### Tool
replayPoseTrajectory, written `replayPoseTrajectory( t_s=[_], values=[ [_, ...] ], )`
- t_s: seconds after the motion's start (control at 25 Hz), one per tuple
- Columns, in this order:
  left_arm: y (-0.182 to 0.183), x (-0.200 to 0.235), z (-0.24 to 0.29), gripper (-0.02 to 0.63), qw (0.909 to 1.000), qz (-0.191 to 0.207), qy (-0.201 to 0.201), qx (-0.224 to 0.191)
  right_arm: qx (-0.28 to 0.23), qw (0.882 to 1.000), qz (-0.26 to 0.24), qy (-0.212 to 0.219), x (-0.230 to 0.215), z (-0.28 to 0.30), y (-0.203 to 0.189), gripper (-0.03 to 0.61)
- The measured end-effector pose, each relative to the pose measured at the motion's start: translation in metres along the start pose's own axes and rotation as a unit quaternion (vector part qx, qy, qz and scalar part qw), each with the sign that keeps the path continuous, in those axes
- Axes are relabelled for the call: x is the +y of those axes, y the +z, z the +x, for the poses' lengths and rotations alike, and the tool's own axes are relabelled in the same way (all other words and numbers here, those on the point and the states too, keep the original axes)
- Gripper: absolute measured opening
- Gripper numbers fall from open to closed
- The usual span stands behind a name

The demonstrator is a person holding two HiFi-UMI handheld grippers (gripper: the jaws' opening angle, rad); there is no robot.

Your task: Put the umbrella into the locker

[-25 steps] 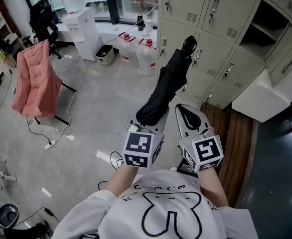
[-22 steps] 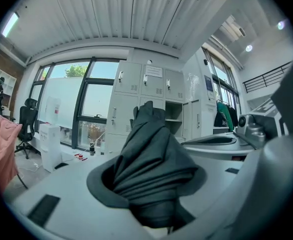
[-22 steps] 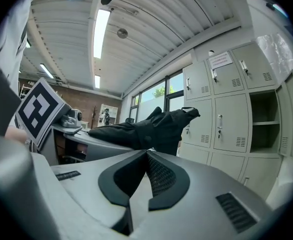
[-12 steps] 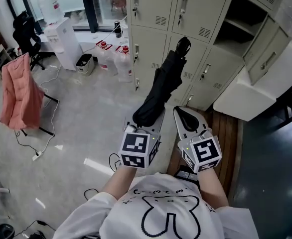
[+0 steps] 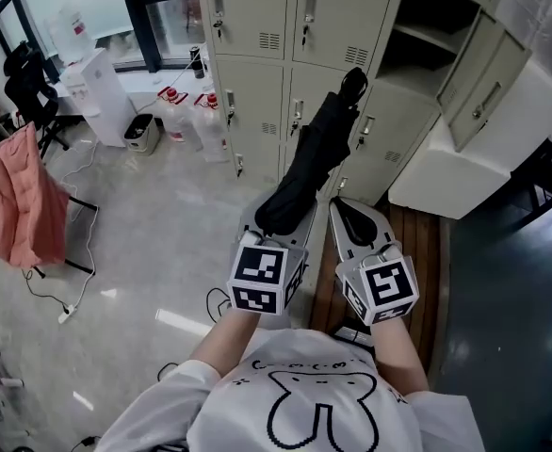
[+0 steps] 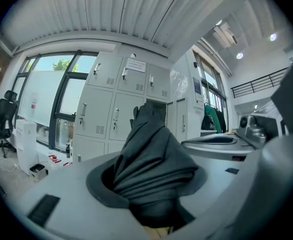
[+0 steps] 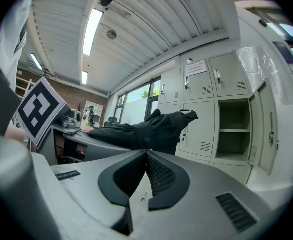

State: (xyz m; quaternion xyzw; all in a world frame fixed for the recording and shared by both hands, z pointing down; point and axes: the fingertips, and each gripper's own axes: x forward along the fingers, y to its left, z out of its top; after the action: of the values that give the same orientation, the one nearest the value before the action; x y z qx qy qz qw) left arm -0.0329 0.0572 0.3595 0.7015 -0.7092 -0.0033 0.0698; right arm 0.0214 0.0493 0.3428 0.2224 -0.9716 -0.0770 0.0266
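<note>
A folded black umbrella (image 5: 312,158) points forward and up, its strap end (image 5: 354,83) towards the grey lockers (image 5: 257,17). My left gripper (image 5: 278,218) is shut on its lower end; in the left gripper view the bunched fabric of the umbrella (image 6: 151,154) fills the space between the jaws of the left gripper (image 6: 154,184). Beside it on the right, my right gripper (image 5: 351,217) is shut with nothing in it. In the right gripper view the right gripper (image 7: 146,156) shows its pads meeting, with the umbrella (image 7: 141,129) to the left. One locker (image 5: 427,31) stands open, its door (image 5: 483,78) swung right; the open locker (image 7: 234,129) shows a shelf.
A white cabinet (image 5: 460,172) stands right of the lockers, beside a wooden floor strip (image 5: 427,243). Water bottles (image 5: 177,111), a white dispenser (image 5: 95,83) and a small bin (image 5: 140,132) sit by the window. A pink jacket (image 5: 17,201) hangs on a chair at left; cables (image 5: 64,314) lie on the floor.
The lockers have come nearer and shifted left in view, with the open locker now ahead right. Both grippers keep their pose; the umbrella stays held in the left one.
</note>
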Motion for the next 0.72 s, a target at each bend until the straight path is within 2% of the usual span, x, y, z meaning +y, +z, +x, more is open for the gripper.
replayPoseTrajectory(
  t_s=[0.32,0.72],
  values=[
    [0.0,-0.014,0.071,0.225,0.9989,-0.005,-0.044,0.012,0.01,0.999,0.001,-0.048,-0.062,0.018,-0.016,0.026],
    [0.014,-0.008,0.193,0.225,0.9923,-0.016,-0.118,0.033,0.018,0.993,0.008,-0.119,-0.156,0.074,-0.025,0.026]
  ],
)
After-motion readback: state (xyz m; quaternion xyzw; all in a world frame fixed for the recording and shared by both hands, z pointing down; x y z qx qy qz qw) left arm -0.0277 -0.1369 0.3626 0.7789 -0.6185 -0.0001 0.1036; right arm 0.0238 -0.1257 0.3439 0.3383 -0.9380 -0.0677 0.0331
